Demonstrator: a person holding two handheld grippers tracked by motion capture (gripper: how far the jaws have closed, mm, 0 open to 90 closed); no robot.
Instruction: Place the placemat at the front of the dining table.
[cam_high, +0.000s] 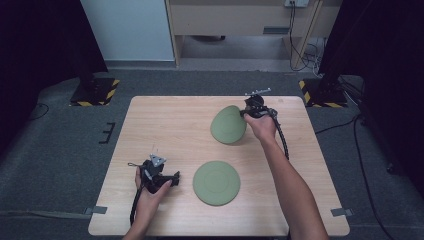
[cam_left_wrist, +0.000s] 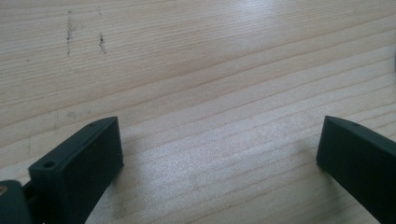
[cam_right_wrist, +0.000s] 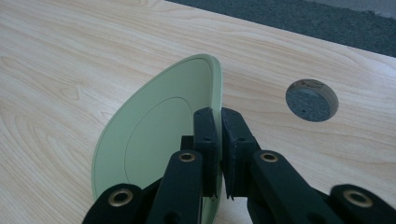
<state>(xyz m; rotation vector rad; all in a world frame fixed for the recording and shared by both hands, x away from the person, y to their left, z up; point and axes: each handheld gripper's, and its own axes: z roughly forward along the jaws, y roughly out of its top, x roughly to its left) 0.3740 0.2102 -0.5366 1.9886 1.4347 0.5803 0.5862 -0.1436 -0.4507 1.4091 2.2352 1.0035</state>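
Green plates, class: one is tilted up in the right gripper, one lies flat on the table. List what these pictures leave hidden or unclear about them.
- Tilted plate, right gripper view: the right gripper covers the clamped rim; the bottom edge cuts off its lower part.
- Tilted plate, high view: its far face is turned away; table contact unclear.
- Flat plate, high view: underside hidden against the table; surface detail too small.

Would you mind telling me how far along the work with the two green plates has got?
Done: the right gripper is shut on the rim of the far green plate and has it tilted up on edge. In hand: that plate. Left: likely moving it, perhaps onto the near green plate, lying flat and untouched; the left gripper is open over bare table.
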